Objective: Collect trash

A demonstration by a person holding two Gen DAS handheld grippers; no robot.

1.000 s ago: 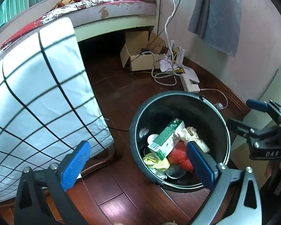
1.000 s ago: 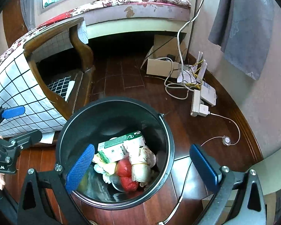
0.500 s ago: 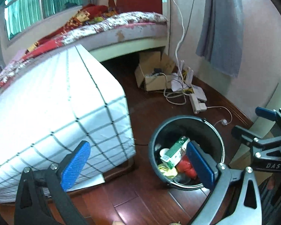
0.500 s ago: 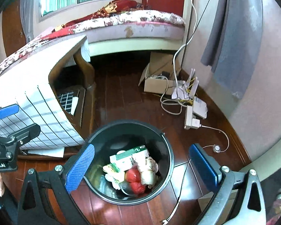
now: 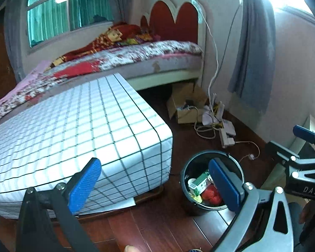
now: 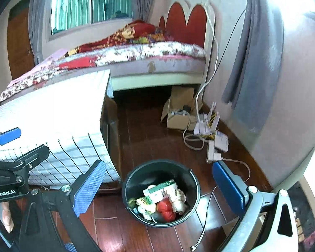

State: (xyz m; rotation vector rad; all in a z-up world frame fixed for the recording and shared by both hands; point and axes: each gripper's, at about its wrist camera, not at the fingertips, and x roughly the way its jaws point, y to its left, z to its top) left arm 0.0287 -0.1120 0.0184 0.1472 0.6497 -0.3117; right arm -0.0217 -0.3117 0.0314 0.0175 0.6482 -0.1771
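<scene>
A black bin [image 6: 136, 176] stands on the dark wood floor; it also shows in the left wrist view [image 5: 187, 168]. In it lie a green and white carton [image 6: 157, 191], a red crumpled piece [image 6: 166, 208], and pale wrappers. My left gripper [image 5: 155, 187] is open and empty, high above the floor, left of the bin. My right gripper [image 6: 159, 188] is open and empty, high above the bin. The right gripper's arm shows at the right edge of the left wrist view [image 5: 300, 163]; the left one shows at the left edge of the right wrist view [image 6: 12, 168].
A low table under a white checked cloth [image 5: 73, 130] stands left of the bin. Behind it is a bed [image 5: 136, 61] with a red headboard. A cardboard box [image 6: 178, 113], cables and a power strip [image 6: 214, 151] lie by the wall. A grey curtain [image 6: 254, 63] hangs at right.
Both grippers have risen away from the bin, which now looks smaller and lower in both views. More of the bed, window and tabletop has come into view. Both stay open.
</scene>
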